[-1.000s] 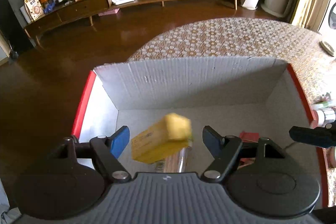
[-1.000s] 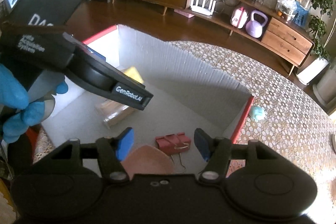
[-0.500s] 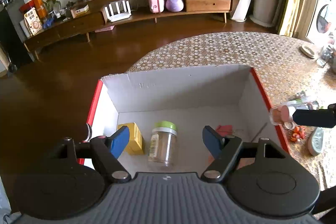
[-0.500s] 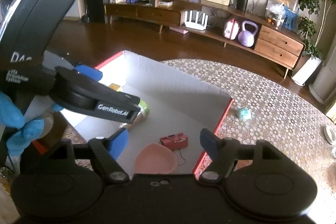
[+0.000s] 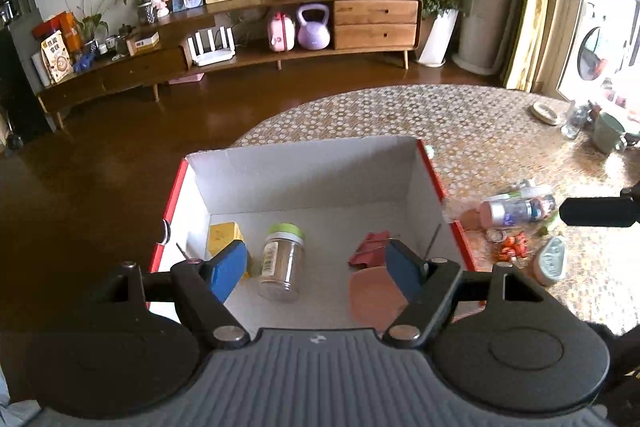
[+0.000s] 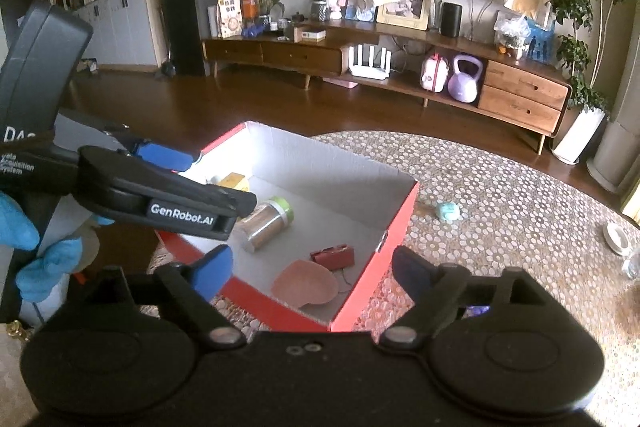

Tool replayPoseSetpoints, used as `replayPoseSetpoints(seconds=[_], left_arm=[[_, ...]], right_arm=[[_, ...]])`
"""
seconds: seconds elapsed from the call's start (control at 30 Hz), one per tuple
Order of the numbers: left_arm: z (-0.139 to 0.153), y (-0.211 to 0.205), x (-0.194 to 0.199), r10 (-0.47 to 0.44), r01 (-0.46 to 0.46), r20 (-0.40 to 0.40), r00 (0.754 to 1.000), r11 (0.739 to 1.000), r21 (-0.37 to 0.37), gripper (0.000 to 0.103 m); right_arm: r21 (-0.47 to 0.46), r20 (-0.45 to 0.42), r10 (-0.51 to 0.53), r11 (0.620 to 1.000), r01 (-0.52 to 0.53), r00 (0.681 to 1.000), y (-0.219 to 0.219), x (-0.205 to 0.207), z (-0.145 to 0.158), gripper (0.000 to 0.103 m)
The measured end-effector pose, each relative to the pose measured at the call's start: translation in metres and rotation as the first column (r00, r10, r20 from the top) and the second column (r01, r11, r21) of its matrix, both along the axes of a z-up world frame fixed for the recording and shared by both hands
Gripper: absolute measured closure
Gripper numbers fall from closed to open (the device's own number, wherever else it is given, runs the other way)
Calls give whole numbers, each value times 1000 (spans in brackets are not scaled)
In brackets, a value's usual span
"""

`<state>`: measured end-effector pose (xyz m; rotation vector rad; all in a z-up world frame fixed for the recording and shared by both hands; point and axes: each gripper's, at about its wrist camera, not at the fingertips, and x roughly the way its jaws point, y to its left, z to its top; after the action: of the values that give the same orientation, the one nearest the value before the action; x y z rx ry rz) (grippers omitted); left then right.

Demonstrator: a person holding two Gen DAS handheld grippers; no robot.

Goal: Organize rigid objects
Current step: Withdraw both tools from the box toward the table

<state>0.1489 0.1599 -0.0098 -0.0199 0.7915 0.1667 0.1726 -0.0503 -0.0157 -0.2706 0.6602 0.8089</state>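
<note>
A red box with a white inside [image 5: 304, 175] [image 6: 400, 223] stands on the patterned table. In it lie a yellow carton [image 5: 222, 233] [image 6: 234, 181], a clear jar with a green lid [image 5: 282, 261] [image 6: 268, 223], a red clip [image 5: 370, 249] [image 6: 334, 255] and a pink heart-shaped dish [image 5: 372, 293] [image 6: 306, 285]. My left gripper [image 5: 316, 271] is open and empty above the box's near side. My right gripper [image 6: 312, 273] is open and empty above the box's near right corner. The left gripper's body also shows in the right wrist view [image 6: 172, 205].
Right of the box lie a pink-capped bottle [image 5: 516, 209], small red pieces [image 5: 512, 247] and a pale oval object [image 5: 554, 261]. A small teal item [image 6: 448, 211] lies beyond the box. A green mug [image 5: 608, 133] and dishes stand at the table's far right.
The yellow carton left my left gripper and came to rest in the box beside the jar. Both grippers have risen and pulled back from the box.
</note>
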Motion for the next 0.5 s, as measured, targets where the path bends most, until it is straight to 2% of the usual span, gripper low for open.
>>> replayPoseSetpoints(seconds=[0.33,0.5], left_arm=[[12,-28,-25,28,-27,49,998,999,-24,21],[14,-47,-37,34,-33,69,997,999,-27,21]], right_arm=[[71,29,23,997,-25,999,-51,-26,9,1],[84,43,19,996,-22,999,-79,-36,8,0]])
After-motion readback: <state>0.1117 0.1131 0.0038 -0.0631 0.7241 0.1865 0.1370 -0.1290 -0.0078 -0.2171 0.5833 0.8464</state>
